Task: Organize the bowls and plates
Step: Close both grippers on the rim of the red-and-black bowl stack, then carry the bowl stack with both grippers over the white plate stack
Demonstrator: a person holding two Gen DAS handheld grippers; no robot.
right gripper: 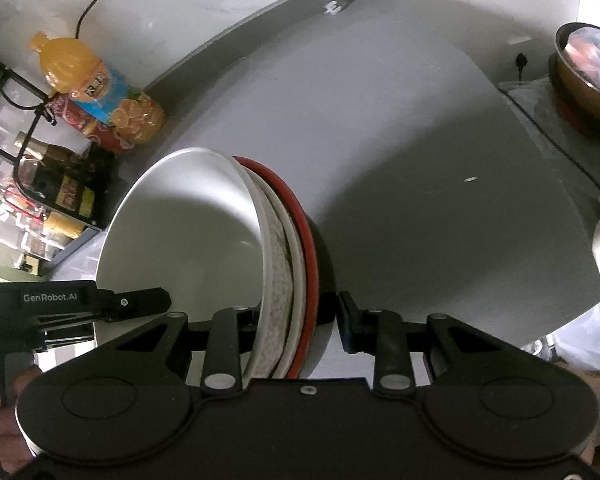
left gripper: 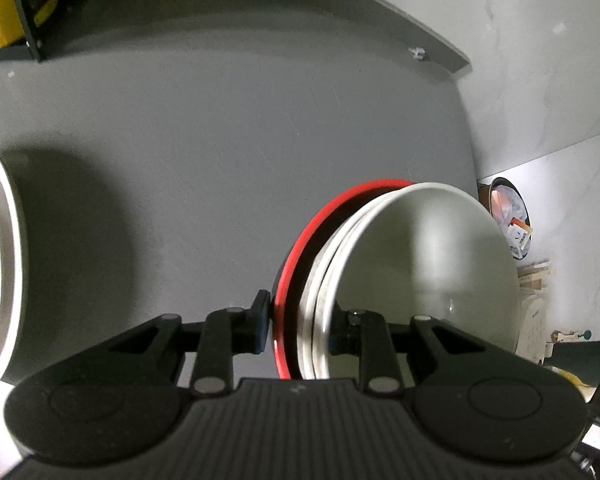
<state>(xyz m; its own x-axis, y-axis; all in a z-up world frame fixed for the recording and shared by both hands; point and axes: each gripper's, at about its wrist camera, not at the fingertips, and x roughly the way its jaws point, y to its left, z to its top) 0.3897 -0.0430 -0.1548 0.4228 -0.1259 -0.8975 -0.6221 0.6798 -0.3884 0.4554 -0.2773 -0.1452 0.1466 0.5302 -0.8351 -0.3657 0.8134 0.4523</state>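
Left gripper [left gripper: 298, 326] clamped across stack [left gripper: 320, 280] rim — red-rimmed bowl [left gripper: 296, 248] outermost; right gripper [right gripper: 300, 320] straddles opposite rim, gap at red side, grip unclear. Stack on edge above worktop [left gripper: 200, 140] — likely two-handed carry.

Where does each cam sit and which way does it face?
Left wrist: on the left gripper, facing forward over the grey table; its black fingers pinch the nested stack of white bowls in a red-rimmed black bowl.
Right wrist: on the right gripper, facing the same stack from the opposite side; the left gripper and a hand show.
Shared: stack, table, orange juice bottle.
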